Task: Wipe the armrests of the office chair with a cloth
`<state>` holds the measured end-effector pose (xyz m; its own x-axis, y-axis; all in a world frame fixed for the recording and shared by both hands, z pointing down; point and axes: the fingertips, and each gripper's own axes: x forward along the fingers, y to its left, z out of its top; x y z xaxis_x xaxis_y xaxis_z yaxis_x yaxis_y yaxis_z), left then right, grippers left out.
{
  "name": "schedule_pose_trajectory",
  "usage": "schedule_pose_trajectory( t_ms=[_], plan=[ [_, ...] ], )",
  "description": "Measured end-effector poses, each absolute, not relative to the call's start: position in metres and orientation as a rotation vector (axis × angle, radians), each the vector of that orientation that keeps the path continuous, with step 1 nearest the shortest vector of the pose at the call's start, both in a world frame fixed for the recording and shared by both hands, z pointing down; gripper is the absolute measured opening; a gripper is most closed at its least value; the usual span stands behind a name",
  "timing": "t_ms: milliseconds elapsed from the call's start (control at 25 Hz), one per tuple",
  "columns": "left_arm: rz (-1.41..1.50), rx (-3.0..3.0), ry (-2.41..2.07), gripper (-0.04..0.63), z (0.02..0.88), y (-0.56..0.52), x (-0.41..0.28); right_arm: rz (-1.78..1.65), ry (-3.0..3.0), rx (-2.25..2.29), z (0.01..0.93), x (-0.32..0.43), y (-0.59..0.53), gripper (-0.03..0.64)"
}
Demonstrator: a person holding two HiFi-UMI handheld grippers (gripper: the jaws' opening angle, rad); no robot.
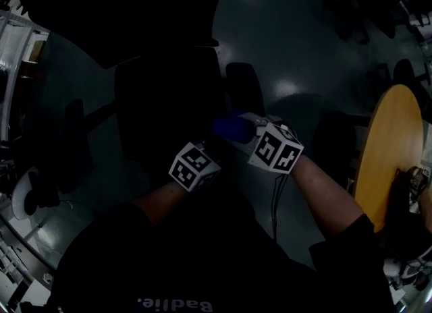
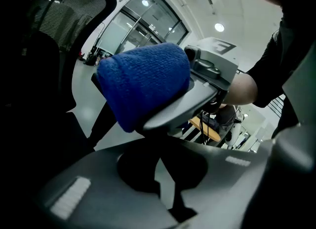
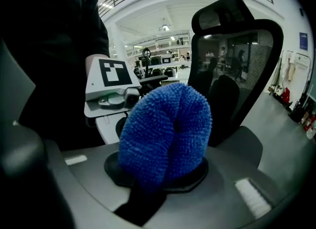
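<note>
The head view is dim. A black office chair (image 1: 165,99) stands in front of me, with its right armrest (image 1: 244,89) just beyond my grippers. My right gripper (image 1: 237,131) is shut on a folded blue cloth (image 1: 231,127), which bulges out of its jaws (image 3: 165,127). In the right gripper view the chair's mesh back (image 3: 239,60) and an armrest pad (image 3: 244,146) lie behind the cloth. My left gripper (image 1: 210,150) hangs close beside the right one, shut with nothing in it (image 2: 165,176). The left gripper view shows the cloth (image 2: 145,82) held just ahead.
A round wooden table (image 1: 390,146) stands at the right, with dark things at its near edge. Desks and equipment (image 1: 17,69) line the left side. The grey floor (image 1: 290,55) spreads beyond the chair. Other chairs (image 1: 364,8) stand far off at the top right.
</note>
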<state>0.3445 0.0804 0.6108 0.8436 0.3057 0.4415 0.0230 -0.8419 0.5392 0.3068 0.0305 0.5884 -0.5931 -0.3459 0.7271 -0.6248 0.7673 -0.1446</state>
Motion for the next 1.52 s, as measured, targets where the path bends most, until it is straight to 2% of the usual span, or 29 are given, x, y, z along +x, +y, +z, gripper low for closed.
schedule_pose_trajectory(
  t_ms=[520, 880, 1120, 1520],
  plan=[
    [0.757, 2.494, 0.25, 0.017, 0.62, 0.086, 0.336, 0.686, -2.323, 0.891, 0.581, 0.302, 0.078, 0.087],
    [0.797, 2.504, 0.268, 0.017, 0.622, 0.084, 0.305, 0.836, -2.303, 1.057, 0.587, 0.297, 0.104, 0.087],
    [0.742, 2.582, 0.268, 0.017, 0.579, 0.069, 0.253, 0.824, -2.284, 1.347, 0.549, 0.265, 0.098, 0.087],
    [0.609, 2.73, 0.182, 0.017, 0.498, 0.022, 0.11, 0.745, -2.267, 1.545, 0.51, 0.146, 0.062, 0.087]
  ],
)
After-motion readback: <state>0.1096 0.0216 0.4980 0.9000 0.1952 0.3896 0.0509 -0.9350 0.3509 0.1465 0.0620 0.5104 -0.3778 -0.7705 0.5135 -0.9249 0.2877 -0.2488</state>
